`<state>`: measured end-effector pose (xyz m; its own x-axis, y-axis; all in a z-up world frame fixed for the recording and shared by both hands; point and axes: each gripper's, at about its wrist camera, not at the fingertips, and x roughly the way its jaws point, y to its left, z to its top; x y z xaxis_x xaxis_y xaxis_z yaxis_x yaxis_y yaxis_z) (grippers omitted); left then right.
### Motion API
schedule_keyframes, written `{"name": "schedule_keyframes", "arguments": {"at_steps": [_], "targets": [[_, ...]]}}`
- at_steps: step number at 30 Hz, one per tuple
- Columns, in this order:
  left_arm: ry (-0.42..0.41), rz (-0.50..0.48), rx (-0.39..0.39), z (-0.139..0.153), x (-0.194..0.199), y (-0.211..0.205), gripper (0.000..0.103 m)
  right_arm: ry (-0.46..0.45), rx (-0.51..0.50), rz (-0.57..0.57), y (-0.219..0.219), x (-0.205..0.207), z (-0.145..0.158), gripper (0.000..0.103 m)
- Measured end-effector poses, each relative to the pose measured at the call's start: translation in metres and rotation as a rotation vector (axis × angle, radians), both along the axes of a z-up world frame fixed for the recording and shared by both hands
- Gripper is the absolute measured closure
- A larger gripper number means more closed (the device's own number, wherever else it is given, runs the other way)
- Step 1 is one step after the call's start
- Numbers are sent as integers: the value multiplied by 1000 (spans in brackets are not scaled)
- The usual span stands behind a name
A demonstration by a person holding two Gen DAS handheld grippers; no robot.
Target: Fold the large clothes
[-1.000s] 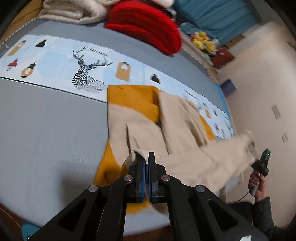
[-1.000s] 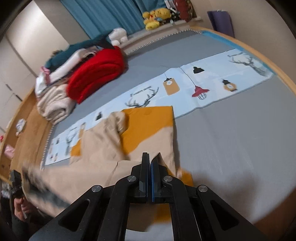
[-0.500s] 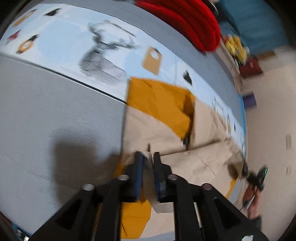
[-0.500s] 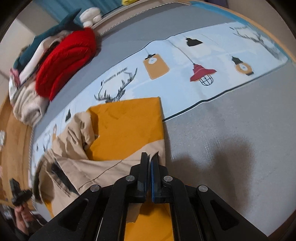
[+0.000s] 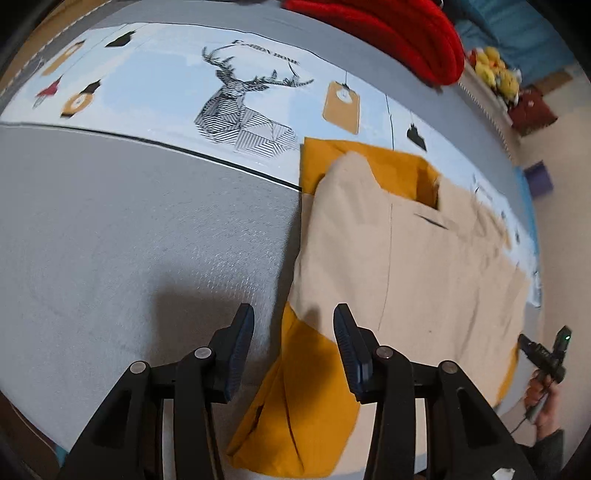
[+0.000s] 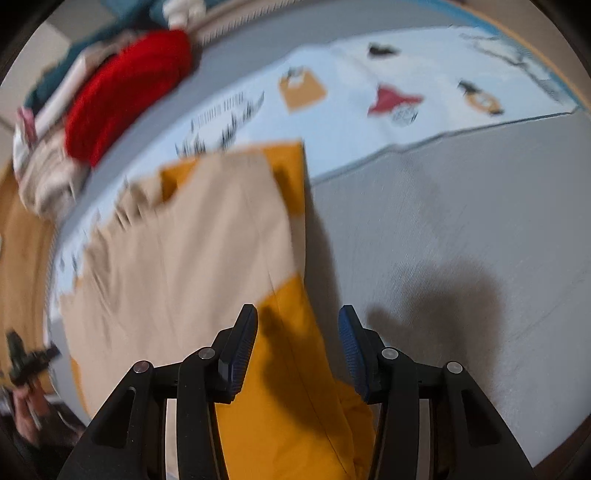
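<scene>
A large beige and mustard-yellow garment [image 5: 406, 258] lies flat on the grey bed, its beige part folded over the yellow. It also shows in the right wrist view [image 6: 192, 251], blurred. My left gripper [image 5: 293, 347] is open and empty, just above the garment's near left edge. My right gripper [image 6: 299, 347] is open and empty, over the yellow part near the garment's right edge. The other gripper shows at the edge of each view, at lower right in the left wrist view [image 5: 546, 354] and at lower left in the right wrist view [image 6: 26, 358].
A light-blue printed runner with a deer [image 5: 243, 107] crosses the grey bed cover [image 5: 129, 229]. A red knit pile [image 5: 391, 29] and stacked clothes [image 6: 48, 110] lie at the far side. Yellow plush toys [image 5: 498, 74] sit beyond the bed.
Both grippers have opened and let go of the beige cloth, which now lies folded flat over the yellow part. Both have dropped closer to the bed.
</scene>
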<state>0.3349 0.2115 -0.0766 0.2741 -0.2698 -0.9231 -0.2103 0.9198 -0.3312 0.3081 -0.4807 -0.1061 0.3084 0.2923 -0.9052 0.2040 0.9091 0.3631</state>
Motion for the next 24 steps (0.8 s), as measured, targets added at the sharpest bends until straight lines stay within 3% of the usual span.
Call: {"name": "schedule_keyframes", "arguments": {"at_steps": [7, 8, 9, 10, 12, 15, 16, 19, 21, 24], "targets": [[-2, -25, -8, -18, 22, -22, 62, 36, -63, 97, 23, 5, -14, 59], [2, -38, 0, -21, 25, -25, 62, 28, -74, 98, 25, 5, -13, 68], [11, -51, 13, -24, 27, -29, 62, 17, -76, 104, 27, 4, -11, 90], [19, -65, 27, -26, 29, -34, 65, 1, -80, 114, 28, 4, -9, 94], [16, -83, 42, -25, 31, -36, 98, -30, -90, 130, 29, 4, -1, 97], [-96, -54, 37, 4, 30, -28, 100, -99, -80, 101, 25, 0, 19, 99], [-174, -26, 20, 24, 30, -24, 100, -137, -76, 84, 22, 0, 31, 99], [-305, -3, 28, 53, 29, -25, 101, -292, -60, 32, 17, -2, 69, 99], [-331, 9, 54, 57, 33, -29, 101, -344, -84, 0, 19, 3, 80, 99], [-324, 52, 62, 51, 47, -28, 101, -335, -131, -43, 24, 18, 74, 99]]}}
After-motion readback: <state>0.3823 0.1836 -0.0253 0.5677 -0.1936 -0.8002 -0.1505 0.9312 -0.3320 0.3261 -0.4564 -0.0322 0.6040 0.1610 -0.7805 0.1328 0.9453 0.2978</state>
